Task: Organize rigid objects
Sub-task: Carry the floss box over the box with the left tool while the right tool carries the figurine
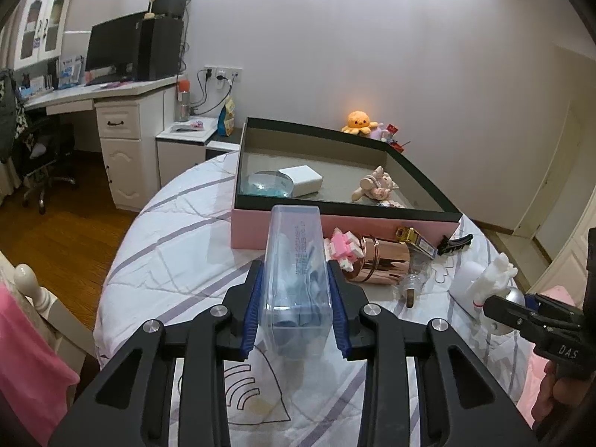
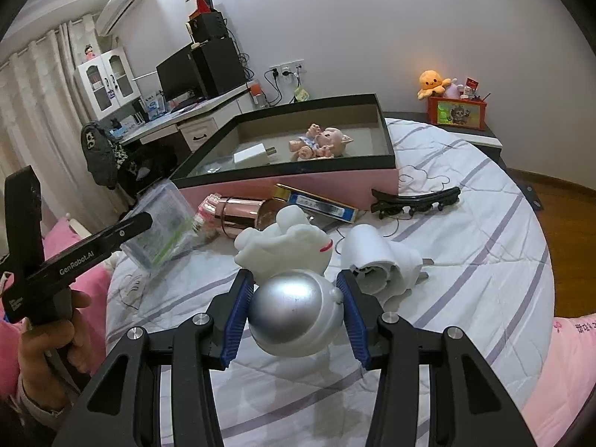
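Two grippers, each gripping one item.

White walls, wooden floor (image 1: 44, 231), corner desk (image 1: 111, 93), curtains (image 2: 33, 111).

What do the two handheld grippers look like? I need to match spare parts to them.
Both are matte black, with angular cut-out linkage arms and silver round pivot bolts. The fingers carry ribbed blue pads. Seen from the side, the left gripper has a pistol-style handle and white "GenRobot.AI" lettering; the right gripper shows white "DAS" letters. No cables visible.
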Demonstrator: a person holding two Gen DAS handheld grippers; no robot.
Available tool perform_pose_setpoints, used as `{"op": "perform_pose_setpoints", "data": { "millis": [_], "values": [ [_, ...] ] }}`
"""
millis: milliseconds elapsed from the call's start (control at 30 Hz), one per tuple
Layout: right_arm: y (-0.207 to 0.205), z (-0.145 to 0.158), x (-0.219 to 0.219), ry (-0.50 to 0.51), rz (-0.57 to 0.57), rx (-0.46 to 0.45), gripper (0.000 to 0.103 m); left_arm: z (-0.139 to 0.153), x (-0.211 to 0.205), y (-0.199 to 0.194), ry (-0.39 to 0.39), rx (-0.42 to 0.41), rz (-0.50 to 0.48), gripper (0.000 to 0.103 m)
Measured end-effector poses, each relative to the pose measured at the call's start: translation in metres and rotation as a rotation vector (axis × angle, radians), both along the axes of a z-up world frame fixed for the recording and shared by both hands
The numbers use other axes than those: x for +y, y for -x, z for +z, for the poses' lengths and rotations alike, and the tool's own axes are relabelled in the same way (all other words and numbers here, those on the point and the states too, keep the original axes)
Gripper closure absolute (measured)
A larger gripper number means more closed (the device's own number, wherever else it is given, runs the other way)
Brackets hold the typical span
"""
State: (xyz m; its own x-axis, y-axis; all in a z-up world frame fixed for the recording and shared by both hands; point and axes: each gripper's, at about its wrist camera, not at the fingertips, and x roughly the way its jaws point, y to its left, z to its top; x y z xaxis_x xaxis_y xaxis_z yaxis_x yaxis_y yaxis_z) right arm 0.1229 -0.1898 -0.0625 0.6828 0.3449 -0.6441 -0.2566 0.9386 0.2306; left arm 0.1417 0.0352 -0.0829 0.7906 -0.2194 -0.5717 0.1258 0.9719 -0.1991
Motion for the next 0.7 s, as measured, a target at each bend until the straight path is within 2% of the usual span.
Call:
{"op": "perform_pose_setpoints", "data": {
  "millis": [233,400,500,700],
  "values": [
    [-0.002,-0.002,0.004,0.004,0.013,0.006,0.055,-0.018,0.001,-0.023,-0.034,0.061,0.014,0.069],
    [-0.004,-0.003,0.006,0.006,0.018,0.010,0.055,-0.032,-0.008,-0.039,-0.049,0.099,-0.014,0.071],
    [-0.003,0.000,0.006,0.008,0.023,0.001,0.055,-0.024,-0.006,-0.029,-0.022,0.069,-0.011,0.071],
    [-0.010,0.019,0.011,0.022,0.038,-0.042,0.055,0.012,-0.009,-0.013,-0.039,-0.014,-0.024,0.071]
  ]
}}
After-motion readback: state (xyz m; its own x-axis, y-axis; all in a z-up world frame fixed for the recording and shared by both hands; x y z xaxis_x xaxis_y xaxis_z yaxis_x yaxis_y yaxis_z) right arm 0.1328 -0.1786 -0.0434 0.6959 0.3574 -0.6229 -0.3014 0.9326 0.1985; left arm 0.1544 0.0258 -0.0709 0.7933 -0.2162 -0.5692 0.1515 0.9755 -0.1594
